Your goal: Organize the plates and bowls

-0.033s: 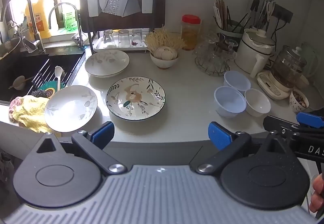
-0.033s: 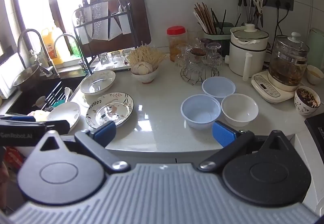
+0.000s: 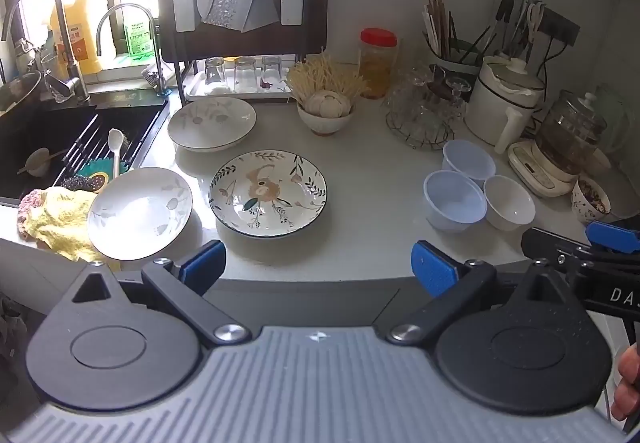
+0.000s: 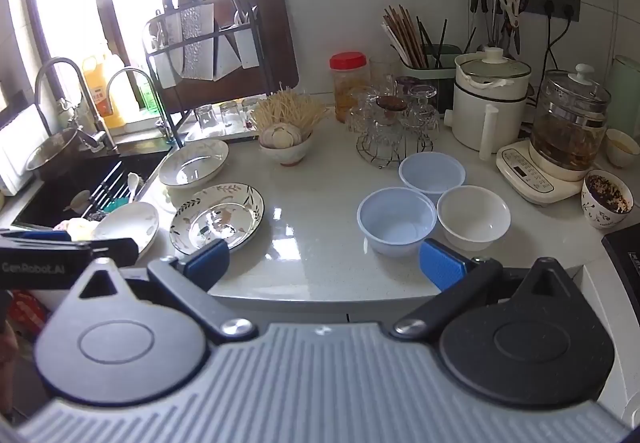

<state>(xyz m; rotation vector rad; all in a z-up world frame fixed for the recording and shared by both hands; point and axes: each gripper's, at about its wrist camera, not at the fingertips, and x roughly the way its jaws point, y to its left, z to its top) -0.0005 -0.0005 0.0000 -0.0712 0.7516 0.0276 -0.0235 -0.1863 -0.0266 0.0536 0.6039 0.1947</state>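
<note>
Three plates lie on the white counter at left: a flower-patterned plate point(image 3: 268, 194), a white plate point(image 3: 140, 213) near the front edge, and a pale plate point(image 3: 212, 124) behind. Three bowls stand at right: a blue bowl point(image 3: 455, 200), a second blue bowl point(image 3: 469, 164) behind it, and a white bowl point(image 3: 509, 202). The patterned plate point(image 4: 218, 218) and the front blue bowl point(image 4: 396, 221) also show in the right wrist view. My left gripper point(image 3: 318, 269) is open and empty before the counter edge. My right gripper point(image 4: 322, 263) is open and empty, in front of the bowls.
A black sink point(image 3: 60, 143) and a yellow cloth point(image 3: 60, 219) are at far left. A dish rack point(image 3: 244, 27), a bowl of garlic point(image 3: 326, 111), a glass stand point(image 3: 422, 115), a white cooker point(image 3: 504, 103) and a kettle point(image 3: 572, 131) line the back. A speckled cup point(image 4: 606, 199) stands at right.
</note>
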